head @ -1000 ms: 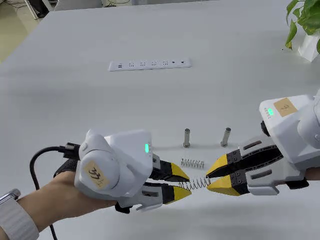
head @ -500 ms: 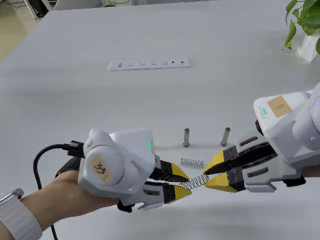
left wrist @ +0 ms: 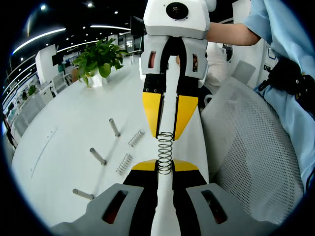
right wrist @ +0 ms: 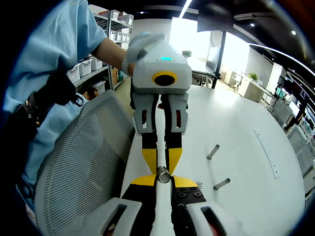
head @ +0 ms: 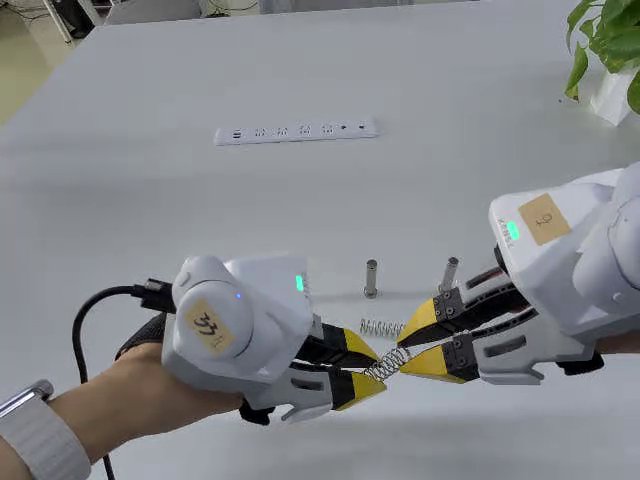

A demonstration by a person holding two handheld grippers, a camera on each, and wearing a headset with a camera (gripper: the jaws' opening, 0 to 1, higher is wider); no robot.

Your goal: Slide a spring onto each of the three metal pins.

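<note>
Low in the centre of the head view, 2 hand-held grippers meet tip to tip over a pale grey table [head: 200, 200]. The left gripper [head: 358, 366] comes in from the lower left and the right gripper [head: 418, 342] from the right. Between their yellow tips runs 1 small spring [head: 388, 362], lifted clear of the table. Each gripper's jaws are closed to a narrow gap around one end of it; which one carries the weight cannot be told. Holding both ends probably serves to pass the spring across, or to steady it so an open end can be aimed at a pin. Just above the tips, 2 of the 3 metal pins [head: 371, 278] stand upright, near each other. The left gripper view, at middle left, shows all 3 in a row, all bare, with 2 loose springs [left wrist: 124, 163] lying beside them. So no pin seems fitted yet. A power strip [head: 296, 131] lies at upper centre and a plant [head: 605, 40] stands at upper right.
</note>
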